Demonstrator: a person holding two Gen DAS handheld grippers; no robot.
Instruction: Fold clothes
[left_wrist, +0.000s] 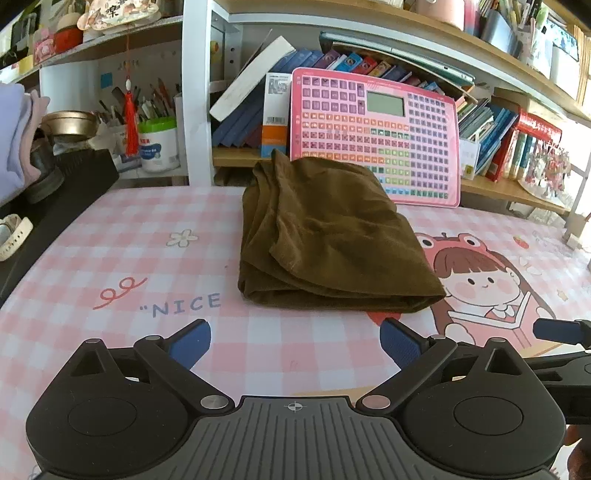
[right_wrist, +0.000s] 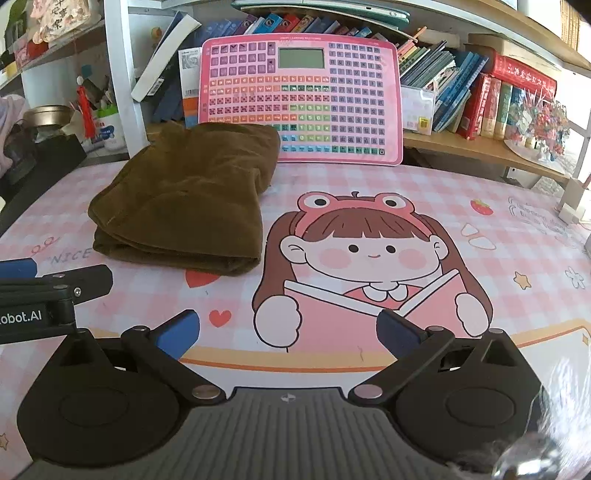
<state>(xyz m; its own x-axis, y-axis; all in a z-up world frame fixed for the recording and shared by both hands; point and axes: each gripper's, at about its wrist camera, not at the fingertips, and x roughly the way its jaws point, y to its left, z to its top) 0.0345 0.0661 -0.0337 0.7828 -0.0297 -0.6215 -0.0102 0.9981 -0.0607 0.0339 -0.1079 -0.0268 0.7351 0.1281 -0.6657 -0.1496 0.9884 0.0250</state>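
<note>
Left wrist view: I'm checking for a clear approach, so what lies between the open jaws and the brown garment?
Only bare checked mat; the left gripper hovers short of the folded brown garment.

Left hand-held gripper (left_wrist: 295, 341): black linkage arms with round silver pivot pins, blue padded fingertips (left_wrist: 192, 343), grey ribbed body bearing a crosshair mark. Right hand-held gripper (right_wrist: 288, 332): same build. White "obot.AI" lettering showed on the left unit's side.
</note>
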